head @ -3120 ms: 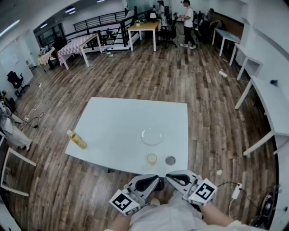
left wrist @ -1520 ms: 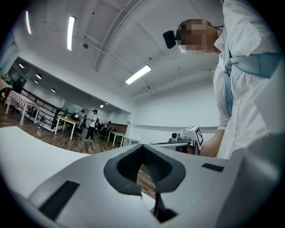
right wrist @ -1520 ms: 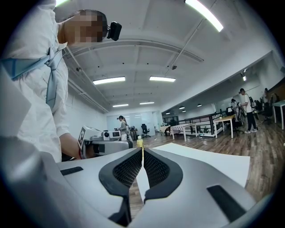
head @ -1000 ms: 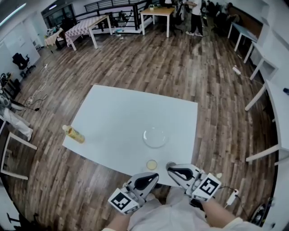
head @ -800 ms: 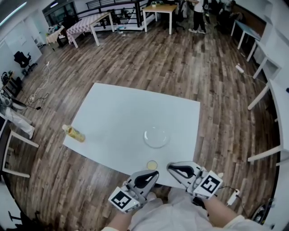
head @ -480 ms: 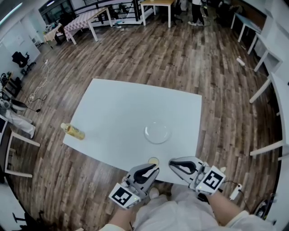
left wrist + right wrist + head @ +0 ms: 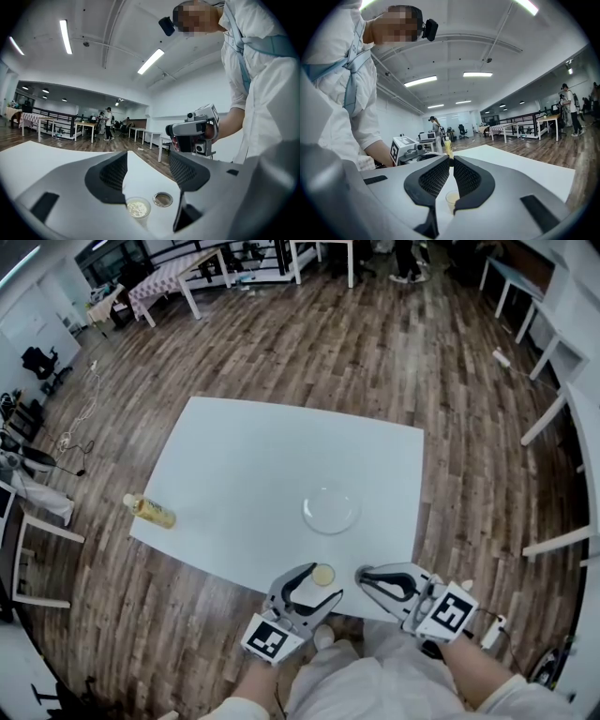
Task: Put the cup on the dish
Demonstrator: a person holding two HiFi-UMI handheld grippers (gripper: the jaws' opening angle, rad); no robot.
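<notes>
A small clear cup point(image 7: 322, 574) of yellowish stuff stands near the table's front edge. In the left gripper view the cup point(image 7: 138, 207) sits low between my jaws, untouched. The clear glass dish point(image 7: 331, 510) lies empty beyond the cup, toward the table's middle. My left gripper point(image 7: 319, 586) is at the cup and its jaws are opening, one finger on each side of it. My right gripper point(image 7: 362, 575) hovers just right of the cup with its jaws closed together and nothing between them. In the right gripper view the cup point(image 7: 452, 199) shows below the shut fingers.
The white table point(image 7: 244, 474) stands on a wood floor. A small round grey lid point(image 7: 162, 199) lies right of the cup. A yellow bottle point(image 7: 150, 511) lies at the table's left edge. Other tables and people are far off in the room.
The left jaws have gone from shut to open. Both grippers have moved forward over the table's front edge, and the left one now stands around the cup.
</notes>
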